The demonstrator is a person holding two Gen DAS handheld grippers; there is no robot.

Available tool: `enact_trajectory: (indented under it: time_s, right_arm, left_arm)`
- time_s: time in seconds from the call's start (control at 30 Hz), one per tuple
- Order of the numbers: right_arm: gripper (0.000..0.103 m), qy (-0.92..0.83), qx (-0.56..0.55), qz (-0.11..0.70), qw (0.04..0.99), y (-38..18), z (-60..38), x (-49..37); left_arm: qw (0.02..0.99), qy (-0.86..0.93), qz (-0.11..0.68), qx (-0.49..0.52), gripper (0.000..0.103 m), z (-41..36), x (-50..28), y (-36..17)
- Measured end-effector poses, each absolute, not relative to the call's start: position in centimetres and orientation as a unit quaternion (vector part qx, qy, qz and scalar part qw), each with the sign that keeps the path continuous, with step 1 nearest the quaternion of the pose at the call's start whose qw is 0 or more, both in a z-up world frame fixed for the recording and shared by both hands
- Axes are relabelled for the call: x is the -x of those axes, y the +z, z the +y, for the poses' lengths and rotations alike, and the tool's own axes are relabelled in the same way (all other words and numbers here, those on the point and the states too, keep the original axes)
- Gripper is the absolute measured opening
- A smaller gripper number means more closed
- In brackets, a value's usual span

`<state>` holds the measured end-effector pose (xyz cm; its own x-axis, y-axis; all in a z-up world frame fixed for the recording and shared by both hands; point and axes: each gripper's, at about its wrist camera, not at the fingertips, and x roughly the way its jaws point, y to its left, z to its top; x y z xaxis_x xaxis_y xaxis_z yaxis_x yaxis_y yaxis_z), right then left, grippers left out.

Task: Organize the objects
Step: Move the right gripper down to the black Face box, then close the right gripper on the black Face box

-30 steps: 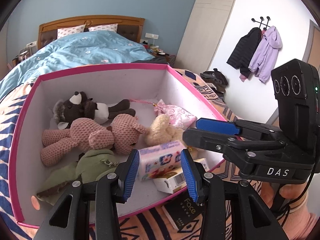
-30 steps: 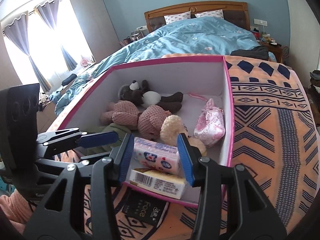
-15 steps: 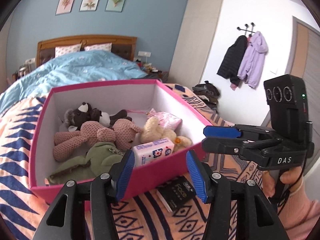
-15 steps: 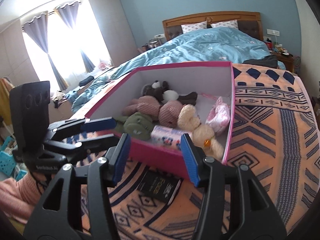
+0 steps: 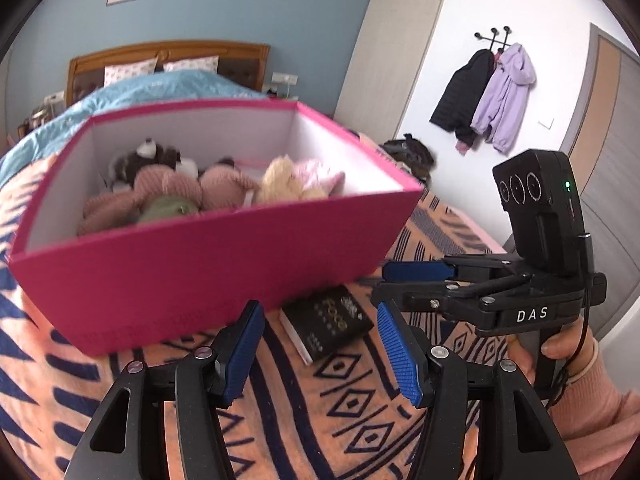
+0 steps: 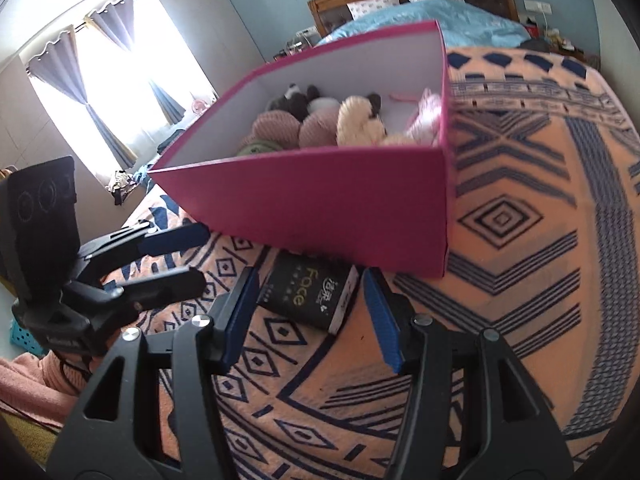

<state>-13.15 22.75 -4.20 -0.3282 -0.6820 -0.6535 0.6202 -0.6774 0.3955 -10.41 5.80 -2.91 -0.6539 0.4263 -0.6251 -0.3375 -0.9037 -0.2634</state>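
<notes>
- On the patterned blanket [image 5: 352, 420], left to right in the left wrist view: pink box [image 5: 200, 264], black pack [image 5: 328, 322], then the right gripper [image 5: 380, 284] held in a hand [image 5: 560, 356].
- Left gripper [image 5: 320, 344]: jaws apart and opening, nothing between the pads; the blanket showed through the gap.
- Right gripper, own view [image 6: 306, 312]: jaws apart, nothing gripped. The left gripper [image 6: 196, 256] sat at the left edge of that view, also apart.
- Box held soft toys [image 5: 172, 192]; its near wall hid the floor of the box, so what else lay inside could not be told.
- Pack lay flat on the blanket, its far end at or under the foot of the box's near wall; touching or just short could not be told.
- Pack relative to claws: ahead of and below both sets of fingertips, roughly on the centre line of each gap, not yet between the pads. The right gripper's pads looked nearer to it than the left's.
- Risk 1: both grippers aimed at the same pack. Probable cause of a clash: fingers meeting over it.
- Risk 2: pack flat and low on soft cloth. A pad might snag the blanket or slide over the top instead of catching an edge.
- Risk 3: pushing forward could drive the pack further under the box, or shove the box itself.
- Judgement: pack appeared to be the last loose item outside the box.
</notes>
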Motion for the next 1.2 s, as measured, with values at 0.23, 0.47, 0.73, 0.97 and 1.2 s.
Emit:
enact_trajectory:
  time_s: [0.23,0.47,0.73,0.97,1.2]
  right_arm:
    - [0.057,-0.808,-0.436,-0.041,0.394,-5.4,22.2,13.9]
    - [0.056,-0.802,-0.450,-0.046,0.391,-6.4,21.9,14.4]
    - [0.048,-0.794,-0.462,-0.052,0.392,-7.1,21.4,14.6]
    - [0.035,-0.788,-0.471,-0.058,0.392,-7.4,21.3,15.2]
    - [0.035,-0.787,-0.473,-0.061,0.391,-7.2,21.6,15.1]
  left_arm:
    - [0.207,0.896,-0.069,0.387,0.060,6.2,11.2,-4.7]
    - [0.201,0.882,-0.078,0.418,0.056,6.4,11.9,-6.3]
    - [0.202,0.866,-0.099,0.446,0.042,6.1,12.7,-7.7]
    - [0.209,0.860,-0.112,0.453,0.042,6.3,13.2,-7.9]
    - [0.214,0.859,-0.114,0.452,0.037,6.4,12.7,-7.8]
